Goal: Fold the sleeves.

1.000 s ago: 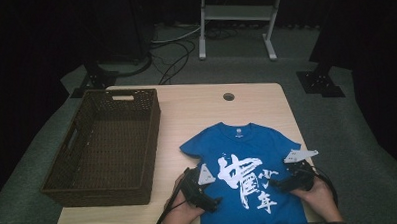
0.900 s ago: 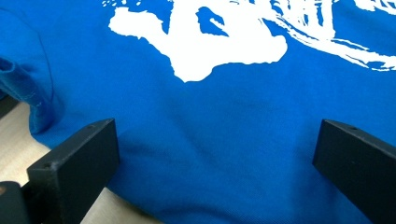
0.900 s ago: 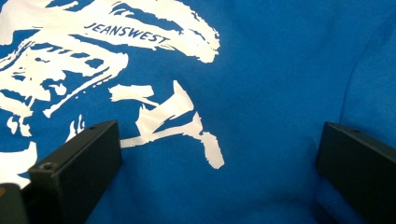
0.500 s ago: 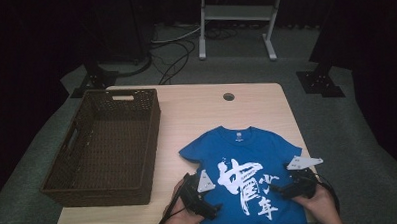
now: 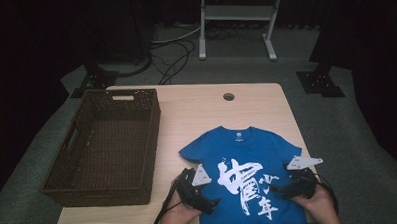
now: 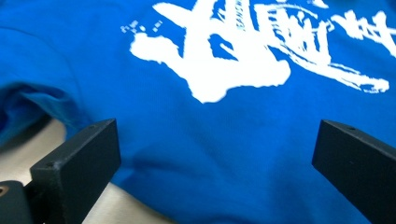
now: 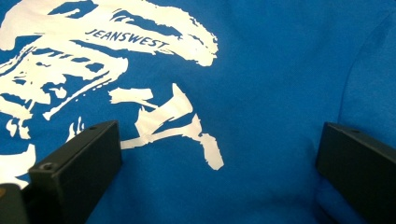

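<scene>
A blue T-shirt (image 5: 248,155) with a white print lies flat on the near right part of the wooden table (image 5: 201,117), collar pointing away from me. My left gripper (image 5: 208,202) rests at the shirt's lower left edge. In the left gripper view its jaws stand wide open over the blue T-shirt (image 6: 196,135), with bare table (image 6: 28,154) at the lower left. My right gripper (image 5: 283,189) sits at the shirt's lower right. Its own view looks down on the blue T-shirt (image 7: 261,70) and the print; the right gripper (image 7: 222,140) is open there, with nothing between the jaws.
A dark woven basket (image 5: 106,185) with nothing in it takes up the table's left side. A round cable hole (image 5: 229,97) sits near the far edge. Bare tabletop lies between the shirt and the far edge. Stands and cables are on the floor beyond.
Both grippers have slid a little toward the near edge along the shirt's sides. The shirt and basket have not moved.
</scene>
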`<state>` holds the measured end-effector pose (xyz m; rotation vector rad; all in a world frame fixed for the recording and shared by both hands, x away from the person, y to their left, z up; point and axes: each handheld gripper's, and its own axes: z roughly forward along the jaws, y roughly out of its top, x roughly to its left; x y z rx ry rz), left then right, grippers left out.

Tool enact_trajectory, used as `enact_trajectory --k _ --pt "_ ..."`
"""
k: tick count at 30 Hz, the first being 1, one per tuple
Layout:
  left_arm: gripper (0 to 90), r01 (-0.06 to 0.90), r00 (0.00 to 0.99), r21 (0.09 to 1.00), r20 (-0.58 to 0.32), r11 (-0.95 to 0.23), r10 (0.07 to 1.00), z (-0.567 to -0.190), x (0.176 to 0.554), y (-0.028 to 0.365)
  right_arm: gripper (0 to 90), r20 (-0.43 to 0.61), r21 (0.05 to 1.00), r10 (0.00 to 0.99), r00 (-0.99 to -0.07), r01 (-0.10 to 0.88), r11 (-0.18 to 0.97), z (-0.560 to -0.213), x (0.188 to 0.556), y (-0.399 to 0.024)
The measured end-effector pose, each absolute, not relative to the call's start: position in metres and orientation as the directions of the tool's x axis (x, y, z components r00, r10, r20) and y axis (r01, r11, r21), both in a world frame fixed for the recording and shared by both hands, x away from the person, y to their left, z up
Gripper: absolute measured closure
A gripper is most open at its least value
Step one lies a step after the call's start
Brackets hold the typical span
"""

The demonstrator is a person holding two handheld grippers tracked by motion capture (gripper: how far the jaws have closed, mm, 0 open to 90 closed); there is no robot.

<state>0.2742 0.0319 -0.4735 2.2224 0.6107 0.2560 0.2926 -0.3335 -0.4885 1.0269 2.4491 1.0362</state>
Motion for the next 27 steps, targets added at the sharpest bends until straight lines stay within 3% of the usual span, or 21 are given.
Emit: enact_trajectory --k 24,27 --pt "0.9 0.343 0.844 0.771 -0.003 -0.537 0.536 -0.448 0.309 0.044 0.1 0.008 0.714 0.702 -0.712 0.496 0.494 -0.488 0.291 -0.348" --pt "5.1 0.346 0.841 0.781 -0.013 -0.520 0.541 -0.448 0.314 0.048 0.1 0.007 0.715 0.703 -0.711 0.495 0.494 -0.488 0.291 -0.348"
